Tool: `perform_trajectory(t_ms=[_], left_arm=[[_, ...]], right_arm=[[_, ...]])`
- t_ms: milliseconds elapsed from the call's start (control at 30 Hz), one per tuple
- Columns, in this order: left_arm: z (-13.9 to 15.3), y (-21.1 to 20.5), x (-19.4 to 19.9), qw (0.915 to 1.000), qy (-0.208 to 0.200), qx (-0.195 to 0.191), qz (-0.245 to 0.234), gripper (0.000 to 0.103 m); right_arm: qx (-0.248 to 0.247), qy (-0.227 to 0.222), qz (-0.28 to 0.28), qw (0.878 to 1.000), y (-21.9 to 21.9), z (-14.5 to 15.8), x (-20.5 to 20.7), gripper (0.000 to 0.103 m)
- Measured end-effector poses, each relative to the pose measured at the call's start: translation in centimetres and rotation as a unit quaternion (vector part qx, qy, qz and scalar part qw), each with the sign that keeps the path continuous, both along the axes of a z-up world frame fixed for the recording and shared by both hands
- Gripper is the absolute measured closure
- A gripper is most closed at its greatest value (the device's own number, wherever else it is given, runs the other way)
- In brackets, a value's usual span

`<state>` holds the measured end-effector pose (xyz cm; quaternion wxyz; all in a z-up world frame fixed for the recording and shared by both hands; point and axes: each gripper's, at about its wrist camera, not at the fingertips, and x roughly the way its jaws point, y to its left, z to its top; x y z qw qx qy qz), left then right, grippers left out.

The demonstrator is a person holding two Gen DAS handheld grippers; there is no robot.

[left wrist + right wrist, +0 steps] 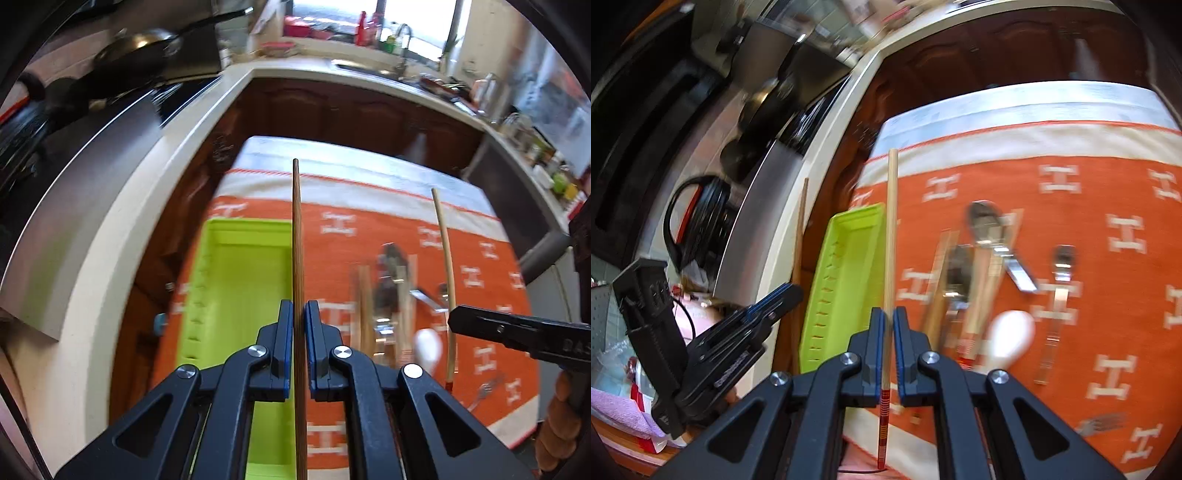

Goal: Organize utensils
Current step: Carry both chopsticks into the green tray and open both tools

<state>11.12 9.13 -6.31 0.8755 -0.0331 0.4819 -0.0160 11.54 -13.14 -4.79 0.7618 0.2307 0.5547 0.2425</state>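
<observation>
**Inspector:** Left wrist view: the left gripper [299, 314] has its fingers [285, 332] clenched on a dark brown chopstick [296, 229], which runs straight out past the tips. Below it lies the lime-green tray [236, 280], resting on the orange patterned cloth [388, 221] at its left edge.

**Clerk:** And the right side?

**Inspector:** Right wrist view: the right gripper [889, 321] is clenched on a pale chopstick [891, 221] with a red-banded end [883, 424]. The same stick shows in the left view, held above the cloth.

**Clerk:** Remaining utensils?

**Inspector:** Loose on the cloth, right of the tray: two metal spoons [988, 225], further wooden chopsticks [982, 295], a white spoon [1012, 338], a metal fork [1058, 295], and a second fork [1104, 422] near the cloth's near edge. All are blurred. The tray's compartments appear bare.
</observation>
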Motion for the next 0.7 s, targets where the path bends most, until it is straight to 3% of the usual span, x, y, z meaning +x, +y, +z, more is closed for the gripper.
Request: perform_trajectory(t_ms=[167,367,700], left_arm=[[-3.1,4.3,1.2,0.9985,0.037,-0.002,0.039,0.099],[-5.9,6.1,1.9,0.9973,0.064,-0.003,0.037,0.099],[-9.6,3.4,1.9,0.9934,0.106,-0.039,-0.018,0.093]], right_arm=[[0.015,0.038,0.023,0.999,5.5,-2.2,2.1,0.098],[0.024,0.082,0.033,0.996,9.2,-4.6,3.2,0.097],[-0.016,0.115,0.041,0.992,11.1,-7.1,4.2,0.096]])
